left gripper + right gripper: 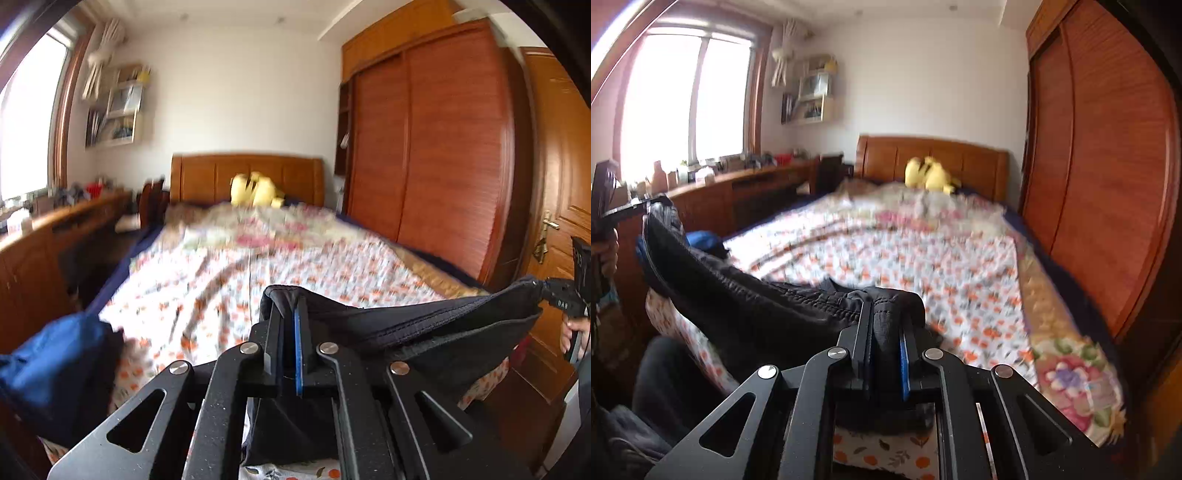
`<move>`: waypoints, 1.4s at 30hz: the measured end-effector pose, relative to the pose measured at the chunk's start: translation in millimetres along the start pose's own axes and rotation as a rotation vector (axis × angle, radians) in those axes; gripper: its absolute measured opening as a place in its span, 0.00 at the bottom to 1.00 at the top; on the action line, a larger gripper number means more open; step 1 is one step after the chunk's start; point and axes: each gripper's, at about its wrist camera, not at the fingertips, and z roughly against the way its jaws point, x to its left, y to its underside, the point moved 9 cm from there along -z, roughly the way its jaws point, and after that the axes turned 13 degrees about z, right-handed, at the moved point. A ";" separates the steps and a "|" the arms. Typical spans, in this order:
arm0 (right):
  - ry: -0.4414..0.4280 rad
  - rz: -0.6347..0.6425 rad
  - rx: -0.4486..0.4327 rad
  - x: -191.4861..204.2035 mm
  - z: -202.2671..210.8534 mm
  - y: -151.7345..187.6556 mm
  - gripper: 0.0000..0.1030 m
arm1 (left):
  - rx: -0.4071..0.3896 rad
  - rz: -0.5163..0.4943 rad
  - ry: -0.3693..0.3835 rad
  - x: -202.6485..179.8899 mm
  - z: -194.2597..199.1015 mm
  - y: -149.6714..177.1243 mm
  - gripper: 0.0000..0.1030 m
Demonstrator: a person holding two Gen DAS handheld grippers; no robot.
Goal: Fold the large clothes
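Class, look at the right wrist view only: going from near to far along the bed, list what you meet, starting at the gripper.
right gripper shut on the black garment → orange-patterned sheet → yellow plush toy → wooden headboard → white wall

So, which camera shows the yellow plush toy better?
The right wrist view: the yellow plush toy is sharper there, against the headboard. In the left wrist view it is more blurred.
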 end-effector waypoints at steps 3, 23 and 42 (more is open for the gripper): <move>0.000 0.008 0.054 3.7 -50.1 24.0 0.11 | 0.049 -0.005 -0.069 19.0 -43.1 23.7 0.05; 0.011 -0.069 0.228 -6.7 -288.2 53.2 0.13 | 0.134 0.037 -0.120 57.1 -191.9 65.8 0.09; 0.099 -0.213 0.331 -72.1 -427.6 26.4 0.13 | 0.096 0.070 -0.051 72.2 -203.1 72.4 0.81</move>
